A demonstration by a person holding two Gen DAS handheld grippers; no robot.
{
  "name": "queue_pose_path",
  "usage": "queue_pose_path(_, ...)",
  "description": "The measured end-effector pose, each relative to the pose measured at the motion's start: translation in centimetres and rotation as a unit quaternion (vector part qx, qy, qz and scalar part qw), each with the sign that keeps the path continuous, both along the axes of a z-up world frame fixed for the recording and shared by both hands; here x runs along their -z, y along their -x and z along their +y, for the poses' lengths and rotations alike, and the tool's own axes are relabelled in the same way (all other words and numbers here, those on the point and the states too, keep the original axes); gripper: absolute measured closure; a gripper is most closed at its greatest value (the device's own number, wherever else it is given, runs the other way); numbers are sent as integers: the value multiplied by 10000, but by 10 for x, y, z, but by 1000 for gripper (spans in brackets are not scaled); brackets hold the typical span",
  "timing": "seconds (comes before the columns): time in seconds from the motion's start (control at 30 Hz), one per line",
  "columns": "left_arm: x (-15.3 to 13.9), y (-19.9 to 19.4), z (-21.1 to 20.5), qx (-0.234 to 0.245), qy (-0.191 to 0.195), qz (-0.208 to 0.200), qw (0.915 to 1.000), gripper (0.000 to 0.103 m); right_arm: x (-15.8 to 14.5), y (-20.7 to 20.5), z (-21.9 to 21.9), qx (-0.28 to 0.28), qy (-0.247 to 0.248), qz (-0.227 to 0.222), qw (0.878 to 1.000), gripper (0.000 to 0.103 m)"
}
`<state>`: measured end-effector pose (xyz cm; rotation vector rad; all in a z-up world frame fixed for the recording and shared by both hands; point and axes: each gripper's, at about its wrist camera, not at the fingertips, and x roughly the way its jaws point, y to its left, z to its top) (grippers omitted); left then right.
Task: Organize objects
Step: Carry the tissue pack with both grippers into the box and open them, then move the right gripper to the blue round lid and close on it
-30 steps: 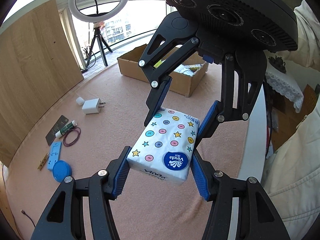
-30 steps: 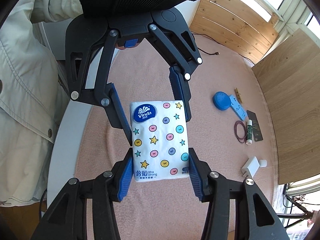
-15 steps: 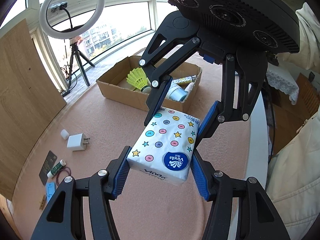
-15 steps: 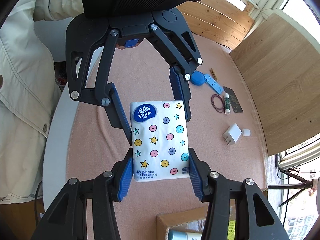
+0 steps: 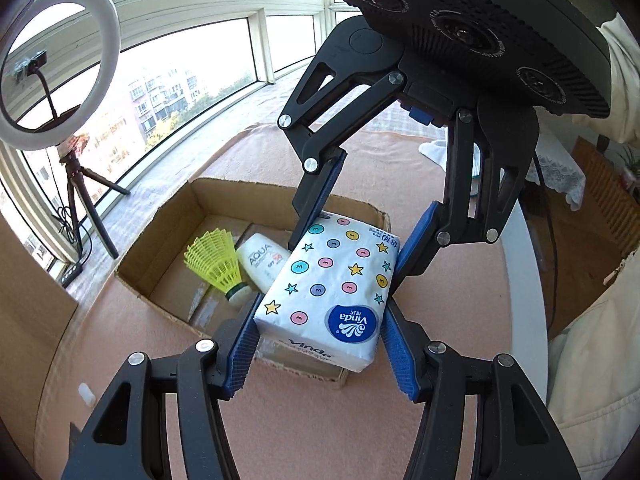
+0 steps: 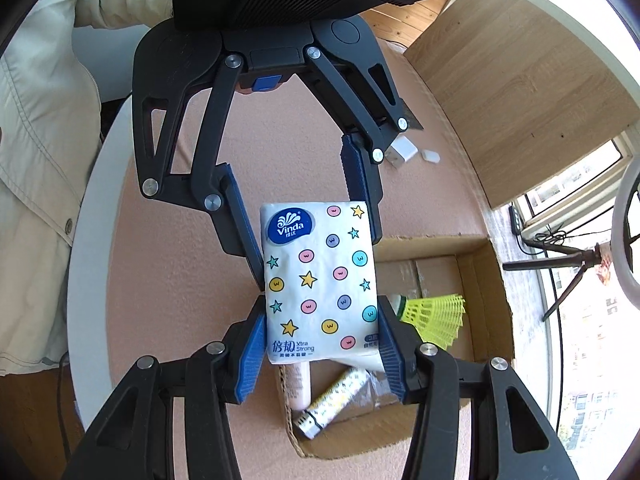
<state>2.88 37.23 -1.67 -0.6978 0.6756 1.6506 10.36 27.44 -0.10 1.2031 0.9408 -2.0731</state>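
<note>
A pink table (image 5: 440,208) is topped by an open cardboard box (image 5: 160,240), above which a tissue pack (image 5: 332,288) is held from opposite ends by the left gripper (image 5: 320,344) and right gripper (image 6: 320,344), each clamped on it. A yellow shuttlecock (image 5: 216,260) and a white bottle (image 5: 262,262) are seen inside the box.

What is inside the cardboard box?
In the box: a yellow shuttlecock, a white bottle, a patterned tube. The held tissue pack covers part of it.
</note>
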Motion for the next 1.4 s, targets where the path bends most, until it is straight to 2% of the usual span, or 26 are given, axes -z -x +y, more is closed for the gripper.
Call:
queue_pose_path(0.1,-2,7,16,-82,-49,66,9999,38,-2,-4,17,56,-12,105,9999,56)
queue_pose_path(0.13,-1,12,19,-196,-33,37,9998,30,-2,-5,21,73,-43,174,9998,55)
queue_pose_path(0.17,0,15,21,-349,3,66,9994,17,-1,-5,26,109,-114,221,9996,55)
queue_pose_path(0.23,2,19,18,-658,56,297,9974,5,4,-3,32,263,-229,211,9992,53)
queue_pose_path(0.3,3,22,11,-823,124,423,9956,5,4,-7,40,418,-291,326,9982,52)
queue_pose_path(0.43,5,26,-19,-1102,165,342,9932,5,-1,-12,49,761,-141,493,9958,43)
queue_pose_path(0.57,6,24,-52,-1329,163,285,9906,4,-2,-8,50,1048,-233,544,9927,42)
queue_pose_path(0.73,9,18,-95,-1614,68,164,9867,3,-2,12,41,1213,-301,510,9909,40)
queue_pose_path(0.93,13,3,-148,-2060,21,130,9785,1,-7,40,5,1186,-177,605,9909,35)
queue_pose_path(1.1,19,-4,-209,-2530,-80,87,9674,1,-5,68,-39,1100,-178,585,9921,35)
queue_pose_path(1.23,20,-3,-256,-2886,-216,-14,9572,1,0,89,-78,1178,-103,386,9922,34)
queue_pose_path(1.4,26,3,-316,-3566,-187,-7,9341,1,22,123,-124,1352,171,134,9906,33)
